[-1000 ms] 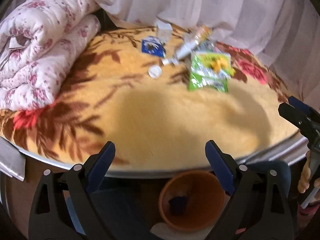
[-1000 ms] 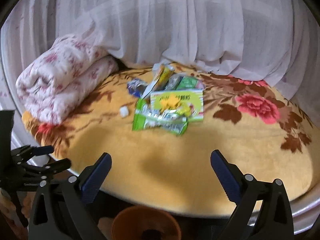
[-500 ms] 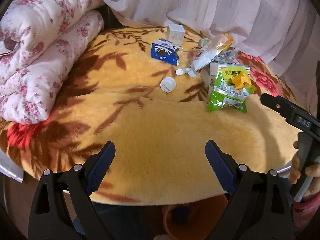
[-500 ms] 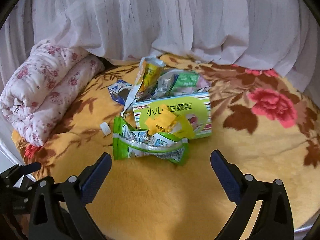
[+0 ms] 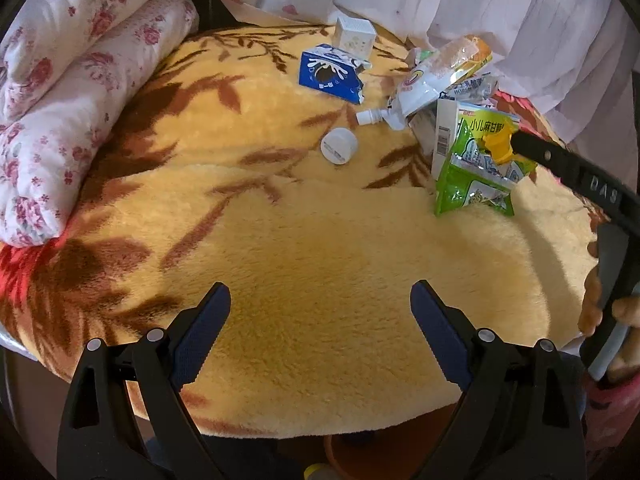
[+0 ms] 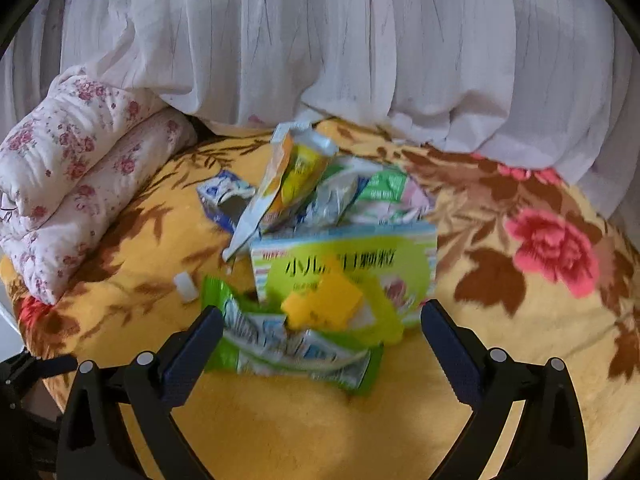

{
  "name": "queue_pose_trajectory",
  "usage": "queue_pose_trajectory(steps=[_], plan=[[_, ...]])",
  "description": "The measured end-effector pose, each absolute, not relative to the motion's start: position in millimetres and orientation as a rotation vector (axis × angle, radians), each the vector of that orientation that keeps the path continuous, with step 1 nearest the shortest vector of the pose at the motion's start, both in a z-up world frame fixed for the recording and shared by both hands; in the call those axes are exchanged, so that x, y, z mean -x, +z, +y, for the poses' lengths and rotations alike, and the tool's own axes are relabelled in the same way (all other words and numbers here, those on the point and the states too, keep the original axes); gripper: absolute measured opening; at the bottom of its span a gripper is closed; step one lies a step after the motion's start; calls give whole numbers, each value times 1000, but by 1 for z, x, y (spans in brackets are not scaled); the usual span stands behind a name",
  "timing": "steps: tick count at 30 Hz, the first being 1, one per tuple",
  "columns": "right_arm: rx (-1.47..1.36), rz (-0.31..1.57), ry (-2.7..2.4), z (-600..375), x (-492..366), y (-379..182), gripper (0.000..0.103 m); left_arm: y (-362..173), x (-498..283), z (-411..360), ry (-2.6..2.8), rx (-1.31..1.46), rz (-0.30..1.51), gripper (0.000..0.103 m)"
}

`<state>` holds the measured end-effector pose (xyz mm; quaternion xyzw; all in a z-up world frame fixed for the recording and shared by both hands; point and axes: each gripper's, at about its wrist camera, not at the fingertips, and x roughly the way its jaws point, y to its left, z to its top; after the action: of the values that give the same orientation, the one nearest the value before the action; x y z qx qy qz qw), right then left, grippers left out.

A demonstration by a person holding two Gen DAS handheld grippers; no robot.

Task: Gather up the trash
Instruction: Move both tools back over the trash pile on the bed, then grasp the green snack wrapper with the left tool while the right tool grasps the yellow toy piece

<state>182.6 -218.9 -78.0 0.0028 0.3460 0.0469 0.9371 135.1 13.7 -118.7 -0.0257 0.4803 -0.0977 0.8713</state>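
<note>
Several wrappers lie heaped at the far right of the round table (image 5: 304, 248), partly overlapping, so lower pieces are hidden; the right view is blurred. A green packet (image 6: 296, 348) sits nearest, a green box (image 6: 344, 264) behind it, an orange pouch (image 5: 444, 76), blue carton (image 5: 330, 72) and white cap (image 5: 339, 145) leftward. Both the left gripper (image 5: 320, 320) and right gripper (image 6: 320, 344) stand wide apart, empty. Bare yellow plush fills the near half; a rolled quilt (image 5: 72, 92) bounds the left edge.

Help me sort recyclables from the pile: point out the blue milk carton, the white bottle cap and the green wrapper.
blue milk carton (image 5: 329, 73), left wrist view, on its printed blue face.
white bottle cap (image 5: 338, 145), left wrist view, on its round top.
green wrapper (image 6: 294, 354), right wrist view, on its crumpled middle.
</note>
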Motion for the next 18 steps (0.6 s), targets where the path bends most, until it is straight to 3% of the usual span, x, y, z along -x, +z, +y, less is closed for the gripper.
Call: queue_pose_trajectory(steps=[5, 8, 10, 18], plan=[[81, 707, 96, -209, -199, -80, 91, -120, -140, 14, -207, 61, 1011, 89], [116, 744, 84, -205, -210, -91, 67, -121, -141, 14, -205, 61, 1016, 89], [104, 778, 90, -206, -214, -98, 45, -122, -141, 14, -204, 63, 1018, 89], [20, 732, 107, -221, -198, -83, 45, -123, -141, 8, -214, 70, 1018, 89]])
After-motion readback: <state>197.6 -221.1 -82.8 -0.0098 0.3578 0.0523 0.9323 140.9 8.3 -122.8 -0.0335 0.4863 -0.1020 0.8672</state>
